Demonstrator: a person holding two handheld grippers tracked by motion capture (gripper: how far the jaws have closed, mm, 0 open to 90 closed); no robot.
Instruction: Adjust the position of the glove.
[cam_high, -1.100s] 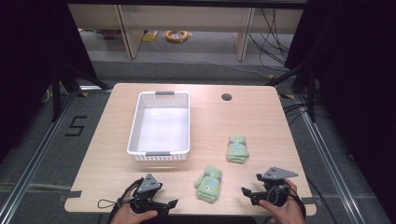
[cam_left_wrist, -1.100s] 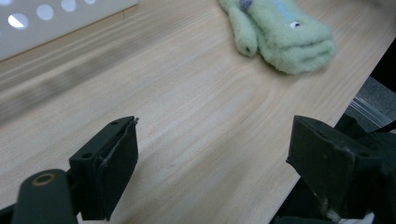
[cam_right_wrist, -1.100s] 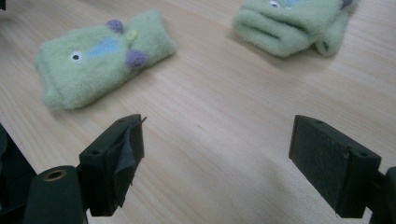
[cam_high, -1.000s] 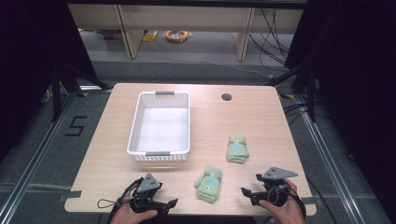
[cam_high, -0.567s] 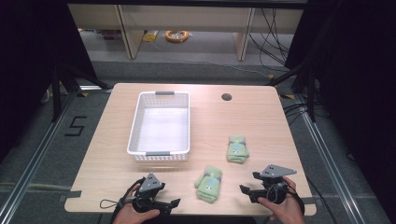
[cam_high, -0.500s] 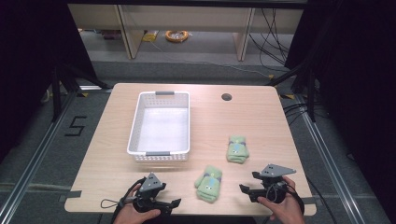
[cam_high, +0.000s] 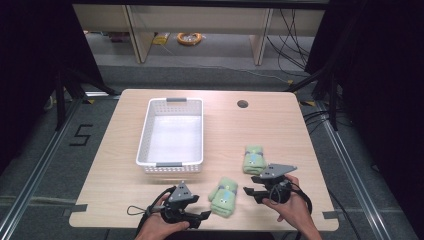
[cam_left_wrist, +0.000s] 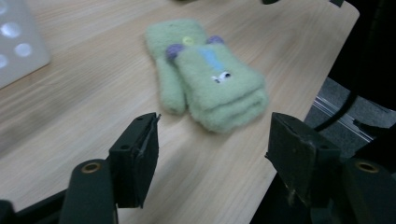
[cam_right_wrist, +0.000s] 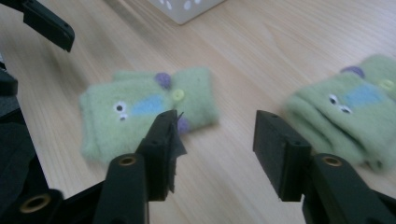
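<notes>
Black jaws of the left gripper (cam_left_wrist: 212, 154) standing apart, just been closing, nothing between them — facing the near green mitten (cam_left_wrist: 208, 74) lying flat on the table (cam_left_wrist: 84, 102). Right gripper (cam_right_wrist: 215, 140) likewise part-open and empty, having just been narrowing, hovering between that mitten (cam_right_wrist: 140, 109) and the far green mitten (cam_right_wrist: 350, 105). White basket (cam_high: 172, 135) sitting beyond, well apart.
</notes>
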